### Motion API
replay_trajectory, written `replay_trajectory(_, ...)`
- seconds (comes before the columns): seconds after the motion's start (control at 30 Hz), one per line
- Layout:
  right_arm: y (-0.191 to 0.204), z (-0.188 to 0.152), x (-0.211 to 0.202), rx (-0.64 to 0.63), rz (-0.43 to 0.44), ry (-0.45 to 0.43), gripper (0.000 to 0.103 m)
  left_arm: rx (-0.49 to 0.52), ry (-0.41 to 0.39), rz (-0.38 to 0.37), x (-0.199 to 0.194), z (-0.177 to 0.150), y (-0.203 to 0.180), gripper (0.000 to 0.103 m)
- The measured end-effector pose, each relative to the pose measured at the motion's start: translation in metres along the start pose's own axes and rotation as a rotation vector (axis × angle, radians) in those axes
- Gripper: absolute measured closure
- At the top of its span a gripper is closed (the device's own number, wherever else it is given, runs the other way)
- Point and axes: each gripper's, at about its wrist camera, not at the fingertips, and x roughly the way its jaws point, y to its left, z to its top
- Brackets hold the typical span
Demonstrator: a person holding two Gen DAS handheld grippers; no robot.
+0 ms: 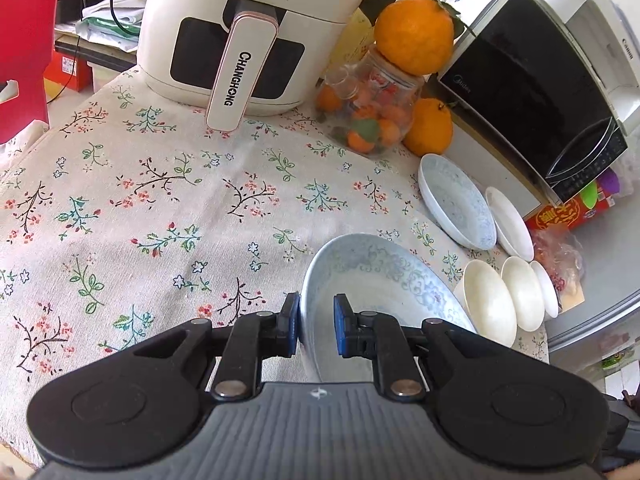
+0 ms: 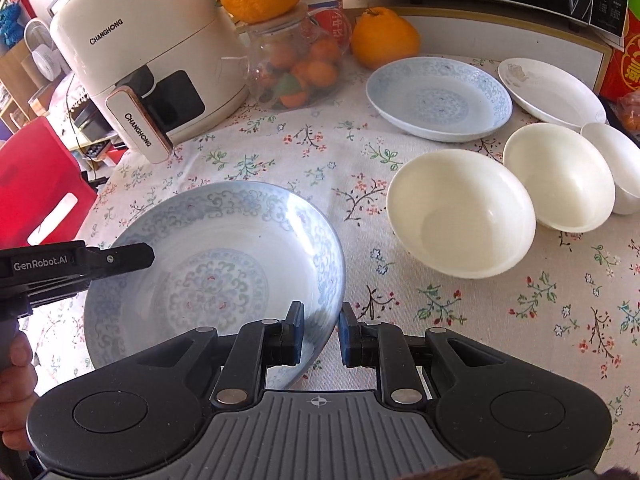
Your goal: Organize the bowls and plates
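Both hand-held grippers, left (image 1: 316,326) and right (image 2: 320,334), clamp opposite rims of the blue-patterned plate (image 2: 216,264) above the counter (image 2: 480,320). Next, probably stack it onto the matching plate (image 2: 438,98).

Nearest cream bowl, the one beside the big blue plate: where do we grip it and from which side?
Judging by its shape, pinch the cream bowl by its thin rim, one finger inside and one outside the wall. Come from above on the near side: a second bowl crowds its right, and the blue plate, held by both grippers, sits left.
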Motion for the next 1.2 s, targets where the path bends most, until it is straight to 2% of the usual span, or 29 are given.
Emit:
replay_trajectory(0.17,-0.003,-0.001,0.004,-0.003,-0.042,0.002,0.085,0.032,0.029,0.015,0.008,-0.01,-0.005,0.088)
replay_trajectory(0.47,0.001,-0.007,0.011,-0.029,-0.065,0.014,0.085,0.05,0.048,0.052,0.017,-0.013,-0.007,0.088)
replay_trajectory(0.67,-0.003,-0.014,0.028,-0.026,-0.095,0.062,0.084,0.079,0.098,0.095,0.032,-0.023,-0.008,0.088)
replay_trajectory(0.77,-0.003,-0.017,0.032,-0.032,-0.105,0.07,0.083,0.09,0.117,0.11,0.038,-0.028,-0.008,0.085)
replay_trajectory(1.2,-0.008,-0.016,0.03,-0.015,-0.093,0.09,0.083,0.09,0.114,0.111,0.041,-0.027,-0.011,0.085)
